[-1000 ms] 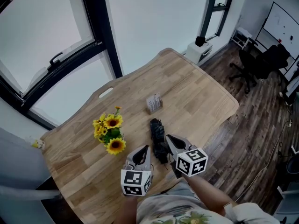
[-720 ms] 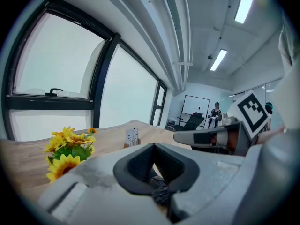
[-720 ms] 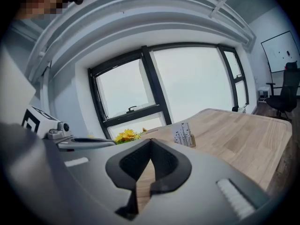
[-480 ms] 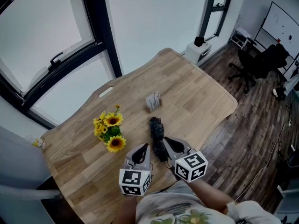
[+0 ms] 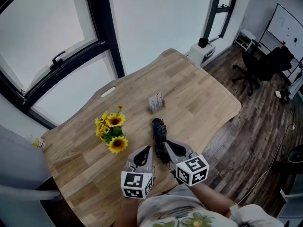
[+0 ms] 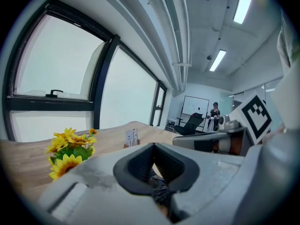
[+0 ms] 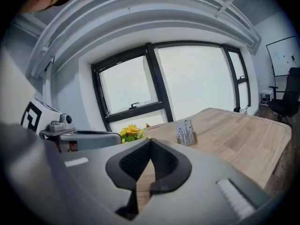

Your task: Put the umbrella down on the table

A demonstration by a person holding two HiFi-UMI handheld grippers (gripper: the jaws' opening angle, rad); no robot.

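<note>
Two grippers at the table's (image 5: pixel 199 98) near edge, left gripper (image 5: pixel 147 149) and right gripper (image 5: pixel 167 144) both closed and empty, one folded black umbrella (image 5: pixel 159 129) lying between them, one sunflower bunch (image 5: pixel 111 131), one card holder (image 5: pixel 155 103).

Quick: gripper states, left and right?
Left gripper: jaws together; umbrella shows past them, grip unclear.
Right gripper: shut, empty.

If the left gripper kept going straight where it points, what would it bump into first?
The left gripper would probably meet bare table short of the card holder; the umbrella beside it might be brushed.
</note>
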